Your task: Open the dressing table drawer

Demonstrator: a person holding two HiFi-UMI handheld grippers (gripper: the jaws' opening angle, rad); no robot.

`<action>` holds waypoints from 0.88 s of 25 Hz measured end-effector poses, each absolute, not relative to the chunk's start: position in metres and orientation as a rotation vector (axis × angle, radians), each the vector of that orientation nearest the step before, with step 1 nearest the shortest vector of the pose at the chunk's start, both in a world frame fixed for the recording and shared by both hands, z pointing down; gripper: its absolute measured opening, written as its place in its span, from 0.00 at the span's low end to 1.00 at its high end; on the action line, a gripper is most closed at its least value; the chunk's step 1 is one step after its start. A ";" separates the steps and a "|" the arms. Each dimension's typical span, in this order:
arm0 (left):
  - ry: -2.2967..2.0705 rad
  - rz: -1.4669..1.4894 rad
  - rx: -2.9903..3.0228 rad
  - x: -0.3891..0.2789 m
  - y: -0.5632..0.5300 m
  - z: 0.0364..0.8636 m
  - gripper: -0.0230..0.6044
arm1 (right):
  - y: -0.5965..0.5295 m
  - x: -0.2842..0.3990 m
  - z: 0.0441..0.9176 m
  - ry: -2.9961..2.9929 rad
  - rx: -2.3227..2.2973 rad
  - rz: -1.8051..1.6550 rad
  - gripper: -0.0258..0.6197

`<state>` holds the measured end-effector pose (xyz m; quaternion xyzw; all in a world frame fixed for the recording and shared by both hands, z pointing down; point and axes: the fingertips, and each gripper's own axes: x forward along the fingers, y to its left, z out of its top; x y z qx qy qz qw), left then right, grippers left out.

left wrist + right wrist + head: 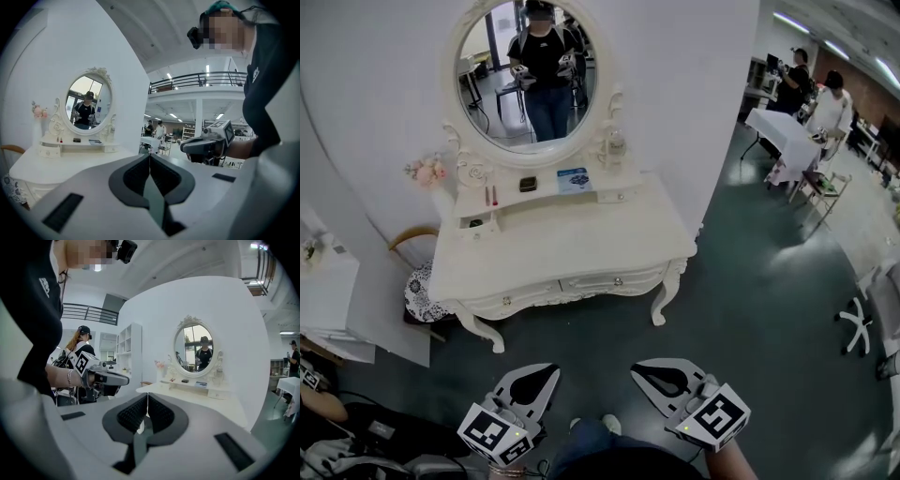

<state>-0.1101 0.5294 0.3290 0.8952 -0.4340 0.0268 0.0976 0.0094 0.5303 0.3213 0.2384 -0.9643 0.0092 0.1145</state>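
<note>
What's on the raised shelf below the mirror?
On the shelf: a dark box, a blue-white booklet, two thin red sticks. Its small drawers are shut, contents hidden.

Head view: mounted on the person's head; faces forward and steeply down; dressing table [562, 248] ahead, well apart.
Left gripper view: rides the left gripper [150, 155]; looks along its jaws, roughly level; table at frame left.
Right gripper view: rides the right gripper [147, 398]; same arrangement; table right of centre.
Shared: table and oval mirror [528, 75] in all three.
</note>
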 end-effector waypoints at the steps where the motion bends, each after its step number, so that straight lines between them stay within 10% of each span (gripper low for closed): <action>1: -1.281 0.084 2.647 -0.108 0.529 0.331 0.07 | 0.529 0.011 0.322 -2.831 0.702 0.033 0.07; 22: -1.215 0.105 2.631 -0.133 0.428 0.345 0.07 | 0.426 -0.010 0.336 -2.792 0.779 0.120 0.07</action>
